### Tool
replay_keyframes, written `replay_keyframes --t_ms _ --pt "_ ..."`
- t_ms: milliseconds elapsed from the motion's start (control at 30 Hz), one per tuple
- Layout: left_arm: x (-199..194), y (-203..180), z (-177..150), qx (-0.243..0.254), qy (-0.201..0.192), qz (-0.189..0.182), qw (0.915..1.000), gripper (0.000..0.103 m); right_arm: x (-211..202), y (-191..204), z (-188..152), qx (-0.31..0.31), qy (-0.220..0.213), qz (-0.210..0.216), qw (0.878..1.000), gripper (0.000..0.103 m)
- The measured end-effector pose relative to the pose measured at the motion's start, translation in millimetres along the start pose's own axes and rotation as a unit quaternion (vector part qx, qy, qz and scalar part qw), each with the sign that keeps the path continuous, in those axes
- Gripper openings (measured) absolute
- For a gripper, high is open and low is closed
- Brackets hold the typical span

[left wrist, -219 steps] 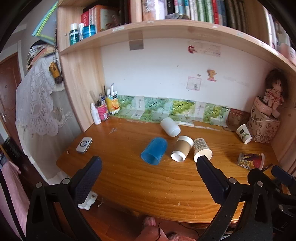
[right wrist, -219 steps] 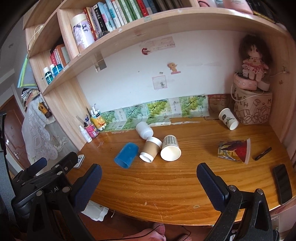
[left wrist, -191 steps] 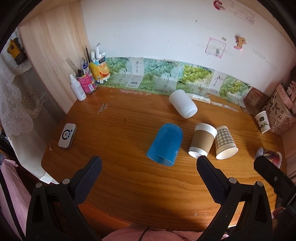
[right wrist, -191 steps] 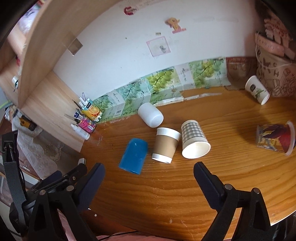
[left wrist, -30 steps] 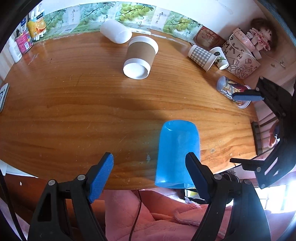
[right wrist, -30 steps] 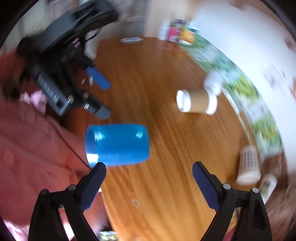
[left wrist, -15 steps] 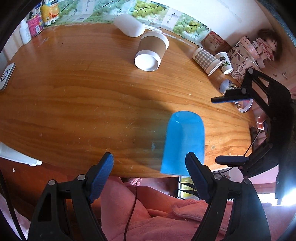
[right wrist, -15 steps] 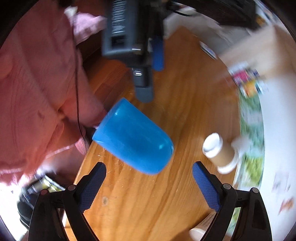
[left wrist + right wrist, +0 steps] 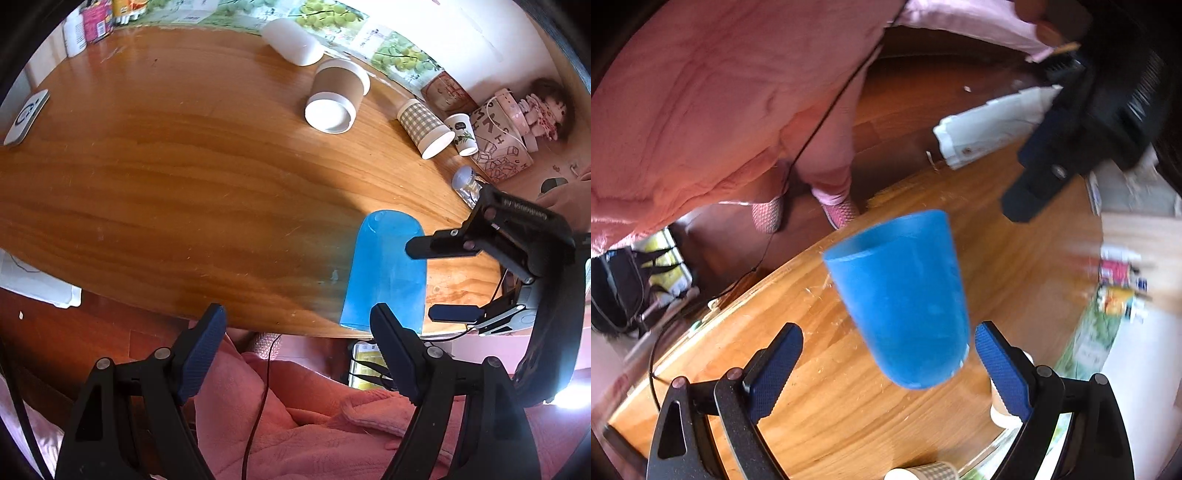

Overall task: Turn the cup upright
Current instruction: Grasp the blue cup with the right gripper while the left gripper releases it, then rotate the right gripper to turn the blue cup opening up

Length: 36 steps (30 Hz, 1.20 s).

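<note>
A blue plastic cup [image 9: 386,266] lies on its side at the near edge of the wooden desk [image 9: 166,177], rim toward me and reaching the edge. In the right wrist view the cup [image 9: 905,295] fills the middle, its closed base nearest the camera. My left gripper [image 9: 297,334] is open and empty, hovering off the desk edge just left of the cup. My right gripper [image 9: 886,354] is open, its blue pads [image 9: 1001,365] on either side of the cup's base end without touching it. It also shows in the left wrist view [image 9: 441,280] at the cup's right side.
Lying further back are a brown-sleeved paper cup [image 9: 334,99], a white cup [image 9: 291,40], a checked cup [image 9: 424,125] and a small printed cup [image 9: 461,133]. A white remote [image 9: 26,116] lies far left. A decorated box with a doll [image 9: 506,129] stands far right.
My right gripper has swung round the cup, so its view turned from beside it to along it from the base end. The cup has stayed put. My left gripper drifted slightly.
</note>
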<state>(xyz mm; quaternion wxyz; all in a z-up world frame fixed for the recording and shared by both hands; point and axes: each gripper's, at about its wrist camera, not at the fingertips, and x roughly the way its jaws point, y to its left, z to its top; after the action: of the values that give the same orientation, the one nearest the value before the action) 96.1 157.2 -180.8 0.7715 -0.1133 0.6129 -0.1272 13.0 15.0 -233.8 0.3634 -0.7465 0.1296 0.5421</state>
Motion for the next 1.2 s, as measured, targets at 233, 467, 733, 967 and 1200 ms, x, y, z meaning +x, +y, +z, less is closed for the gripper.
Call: replay_keyframes --t_ms 233,467,733,967,1200 --pt "2.3 2.3 1.7 -0.005 0.006 -0.002 1.0 0.083 15.8 -6.3 10.1 -0.047 0.017 -0.011 0.999 0.094" --pt "4.7 8.7 1.4 -0.018 0.014 -0.013 0.9996 0.083 26.6 -15.2 15.2 -0.053 0.028 0.01 0.998 0.09" --pt "6.2 13.3 1.7 -0.028 0.023 -0.019 0.9992 0.083 33.6 -13.3 18.8 -0.064 0.04 0.041 0.996 0.081" --pt "14.1 14.3 1.7 -0.031 0.045 -0.021 0.9983 0.083 39.8 -20.1 18.8 -0.036 0.046 0.046 0.997 0.074" --pt "11.7 21.3 4.9 -0.036 0.041 -0.018 0.9983 0.083 38.1 -33.3 13.4 0.065 0.032 0.069 0.995 0.073"
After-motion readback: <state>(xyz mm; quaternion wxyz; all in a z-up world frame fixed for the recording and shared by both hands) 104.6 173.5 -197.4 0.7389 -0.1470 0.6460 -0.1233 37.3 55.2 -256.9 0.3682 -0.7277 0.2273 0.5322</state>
